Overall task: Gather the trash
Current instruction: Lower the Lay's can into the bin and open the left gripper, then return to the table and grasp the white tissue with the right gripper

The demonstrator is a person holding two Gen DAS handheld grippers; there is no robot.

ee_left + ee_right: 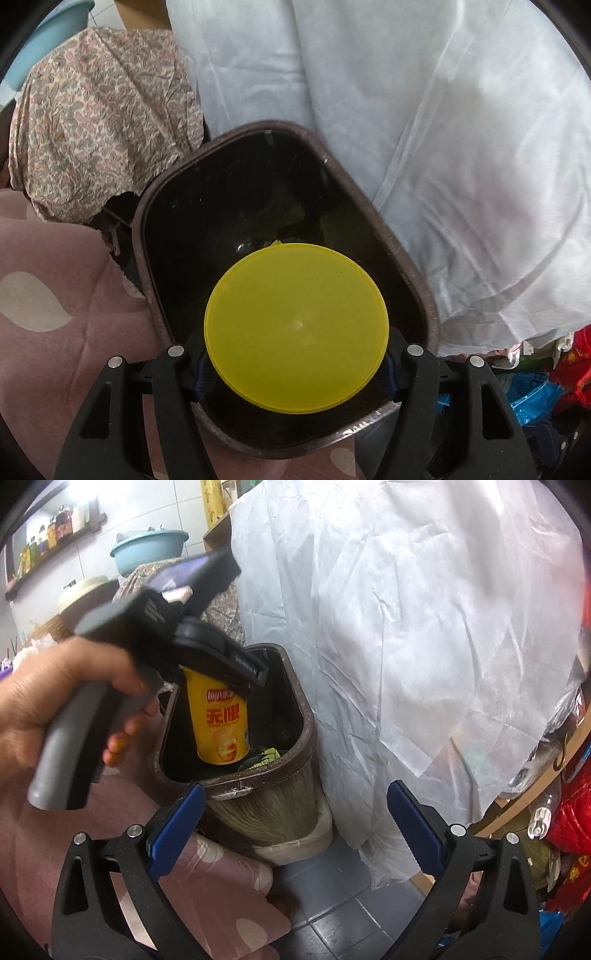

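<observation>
My left tool holds the yellow chip can in the open mouth of the brown trash bin. White sheeting crowds the bin's right side, a paisley cloth its far left corner. My right tool has clear room over the tiled floor.

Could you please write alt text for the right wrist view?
A hand holds the left gripper, clamped on a yellow cylindrical chip can over a brown plastic trash bin. The right gripper in the foreground has open, empty jaws; crumpled white sheeting hangs behind.
</observation>
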